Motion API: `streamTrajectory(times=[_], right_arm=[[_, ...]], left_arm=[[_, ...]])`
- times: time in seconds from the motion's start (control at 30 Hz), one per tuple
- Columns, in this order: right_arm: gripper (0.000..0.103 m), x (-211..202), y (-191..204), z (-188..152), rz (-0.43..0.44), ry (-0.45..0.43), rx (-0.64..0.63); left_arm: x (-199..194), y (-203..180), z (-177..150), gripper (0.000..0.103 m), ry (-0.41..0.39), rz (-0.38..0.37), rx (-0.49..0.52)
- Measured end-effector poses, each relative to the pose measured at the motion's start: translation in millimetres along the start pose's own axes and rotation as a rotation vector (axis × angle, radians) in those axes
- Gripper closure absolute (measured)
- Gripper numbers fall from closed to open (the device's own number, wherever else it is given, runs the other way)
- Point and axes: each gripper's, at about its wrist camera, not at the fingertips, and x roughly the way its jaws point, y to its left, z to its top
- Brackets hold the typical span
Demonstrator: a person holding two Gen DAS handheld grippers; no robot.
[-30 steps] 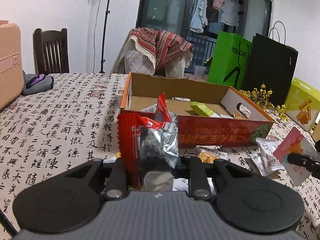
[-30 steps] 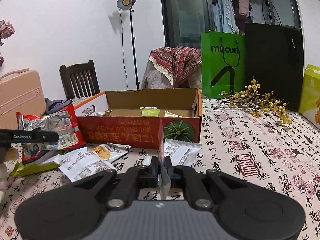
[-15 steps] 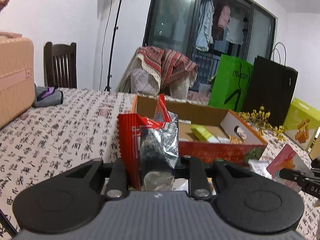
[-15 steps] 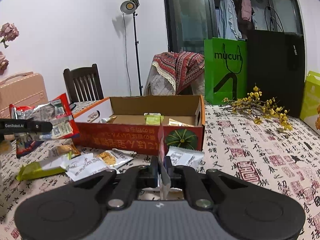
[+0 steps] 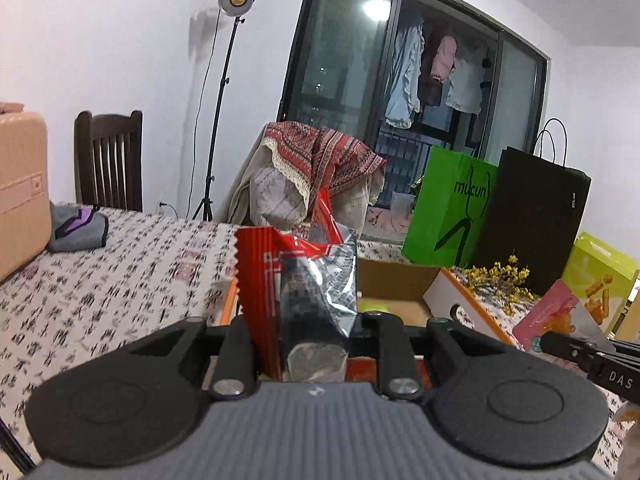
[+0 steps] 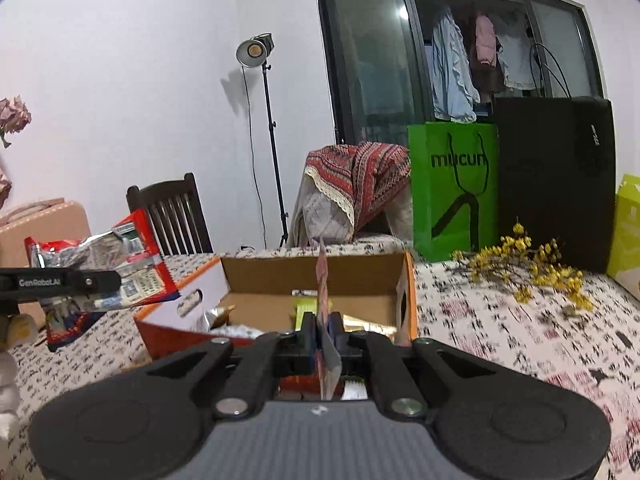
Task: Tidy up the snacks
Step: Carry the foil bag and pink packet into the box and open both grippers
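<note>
My left gripper (image 5: 312,332) is shut on a red and silver snack packet (image 5: 308,280), held upright in front of the open cardboard box (image 5: 396,276). In the right wrist view that same packet (image 6: 120,252) hangs at the left in the left gripper (image 6: 112,281), above the table. My right gripper (image 6: 323,328) is shut on a thin pink packet (image 6: 322,276), seen edge-on above the near side of the box (image 6: 360,272). The pink packet (image 5: 554,314) and the right gripper (image 5: 546,342) also show at the right of the left wrist view. Several snacks lie inside the box.
A green paper bag (image 6: 452,196) and a black bag (image 6: 556,184) stand behind the box, with yellow flowers (image 6: 528,264) lying before them. A yellow-green carton (image 5: 600,280) is at far right. A pink suitcase (image 5: 20,196), grey pouch (image 5: 78,226), chair (image 5: 108,160) and lamp stand (image 6: 272,140) sit left.
Both grippers have risen with their packets still held. The box now sits lower in both views, and the loose packets on the table in front of it have dropped out of sight.
</note>
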Motion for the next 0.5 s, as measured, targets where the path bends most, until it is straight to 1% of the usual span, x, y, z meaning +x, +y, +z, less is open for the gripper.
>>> streamTrajectory(times=[0.2, 0.37, 0.5], right_arm=[[0.097, 19.2, 2.1, 21.2, -0.007, -0.017, -0.001], [0.097, 41.4, 3.1, 38.3, -0.006, -0.024, 0.000], [0.097, 63.2, 3.5, 47.2, -0.008, -0.020, 0.012]], left_arm=[[15.6, -10.2, 13.4, 0.080, -0.025, -0.002, -0.016], [34.7, -17.6, 24.5, 0.080, -0.028, -0.004, -0.027], [53.5, -24.9, 32.6, 0.080, -0.035, 0.000, -0.008]])
